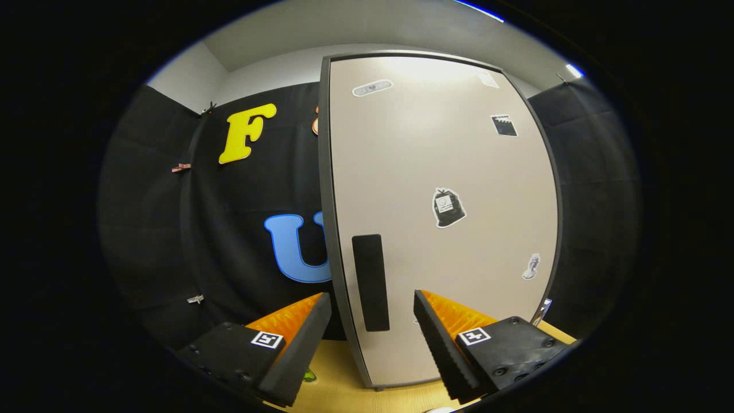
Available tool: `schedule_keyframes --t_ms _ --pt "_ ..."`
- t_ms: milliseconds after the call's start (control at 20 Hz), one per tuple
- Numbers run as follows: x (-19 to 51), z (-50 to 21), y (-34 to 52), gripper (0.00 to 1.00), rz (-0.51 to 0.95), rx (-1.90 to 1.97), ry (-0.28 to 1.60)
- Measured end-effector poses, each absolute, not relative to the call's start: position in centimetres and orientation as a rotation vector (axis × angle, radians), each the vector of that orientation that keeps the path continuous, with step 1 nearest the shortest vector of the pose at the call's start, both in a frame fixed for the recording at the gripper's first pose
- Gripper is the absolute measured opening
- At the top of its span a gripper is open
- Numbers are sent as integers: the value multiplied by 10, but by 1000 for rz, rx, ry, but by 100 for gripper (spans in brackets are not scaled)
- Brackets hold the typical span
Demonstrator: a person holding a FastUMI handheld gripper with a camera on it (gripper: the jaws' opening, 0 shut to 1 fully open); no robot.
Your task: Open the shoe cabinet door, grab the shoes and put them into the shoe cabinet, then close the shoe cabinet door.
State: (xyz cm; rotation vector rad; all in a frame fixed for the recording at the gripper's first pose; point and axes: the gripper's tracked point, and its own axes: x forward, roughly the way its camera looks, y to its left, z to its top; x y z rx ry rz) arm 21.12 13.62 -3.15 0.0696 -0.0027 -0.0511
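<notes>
The shoe cabinet door [441, 189] is a tall pale panel with a dark frame and a few stickers, standing just ahead of me. Its black vertical handle [370, 282] sits near the door's left edge. My gripper [373, 304] is open, with the handle and the door's left edge in line with the gap between the fingertips, slightly beyond them. One finger [301, 330] lies left of the door edge, the other finger [438, 332] in front of the door panel. Nothing is held. The door looks shut or nearly so; the cabinet's inside is hidden.
The cabinet stands on a light wooden surface [338, 384]. Black cloth wall [229, 229] hangs to the left of the cabinet and behind it on the right. A small green thing [309, 376] lies on the wood under the left finger.
</notes>
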Motion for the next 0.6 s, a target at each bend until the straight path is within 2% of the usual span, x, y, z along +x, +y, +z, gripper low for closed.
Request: schedule_keyframes --t_ms 100,300,400,500,600 --pt "225 -35 135 88 -56 77 2" --pt "245 -44 134 87 -66 77 14" --pt "251 -47 131 79 -74 67 24" --pt "255 -48 131 76 -73 64 23" --pt "257 -46 132 62 -74 61 11"
